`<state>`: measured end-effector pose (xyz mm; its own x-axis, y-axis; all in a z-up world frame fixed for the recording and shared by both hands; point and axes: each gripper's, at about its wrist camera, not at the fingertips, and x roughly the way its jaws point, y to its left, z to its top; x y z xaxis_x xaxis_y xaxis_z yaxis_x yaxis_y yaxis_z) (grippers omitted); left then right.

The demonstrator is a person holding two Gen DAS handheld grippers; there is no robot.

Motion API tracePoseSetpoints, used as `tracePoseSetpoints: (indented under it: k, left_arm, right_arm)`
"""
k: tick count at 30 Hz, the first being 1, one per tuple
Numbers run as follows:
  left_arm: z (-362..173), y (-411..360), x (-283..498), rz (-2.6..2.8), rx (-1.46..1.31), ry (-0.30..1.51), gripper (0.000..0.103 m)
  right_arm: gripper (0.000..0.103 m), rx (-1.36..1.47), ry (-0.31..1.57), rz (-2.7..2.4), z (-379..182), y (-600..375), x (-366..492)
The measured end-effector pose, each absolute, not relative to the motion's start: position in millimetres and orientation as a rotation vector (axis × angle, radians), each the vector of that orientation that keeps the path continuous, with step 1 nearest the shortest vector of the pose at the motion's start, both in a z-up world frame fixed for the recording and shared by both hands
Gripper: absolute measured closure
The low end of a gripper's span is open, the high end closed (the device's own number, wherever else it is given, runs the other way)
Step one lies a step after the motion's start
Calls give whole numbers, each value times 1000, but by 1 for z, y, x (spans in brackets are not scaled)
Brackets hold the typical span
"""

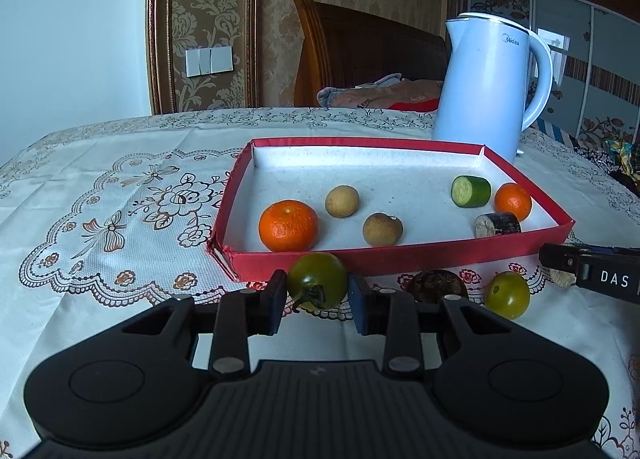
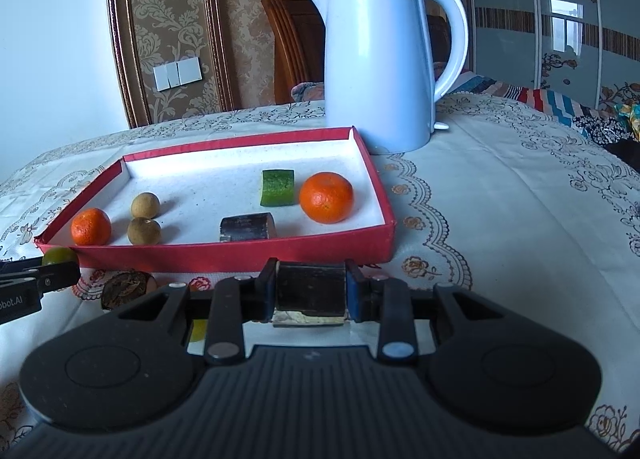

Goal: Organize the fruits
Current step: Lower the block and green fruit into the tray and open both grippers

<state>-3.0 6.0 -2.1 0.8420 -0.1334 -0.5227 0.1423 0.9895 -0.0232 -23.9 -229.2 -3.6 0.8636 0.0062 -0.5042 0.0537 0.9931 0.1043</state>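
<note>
Green tomato [image 1: 317, 281] with dried stem, pinched between fingers [image 1: 276, 301]

— What can you read from where you stand?

— Look at the kettle [image 1: 486, 87], far right behind the tray: your left wrist view shows "Midea" in small grey letters near its top. In your right wrist view the same word sits under the rim, but glare eats the start and you get only "dea".

— Anything on the tools?

— Yes. At the right edge of your left view, the right gripper [image 1: 560, 273] carries white letters "DAS". At the left edge of your right view, the left gripper [image 2: 60, 273] reads "obot.AI", its start cut off.
</note>
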Motion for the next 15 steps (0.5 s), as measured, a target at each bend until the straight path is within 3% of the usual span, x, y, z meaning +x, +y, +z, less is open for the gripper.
tracePoseSetpoints:
  k: [15]
  left_arm:
    - [31,7,22,-119,-19,501,70]
  right_arm:
    - [72,39,464,-22,25,-224,-8]
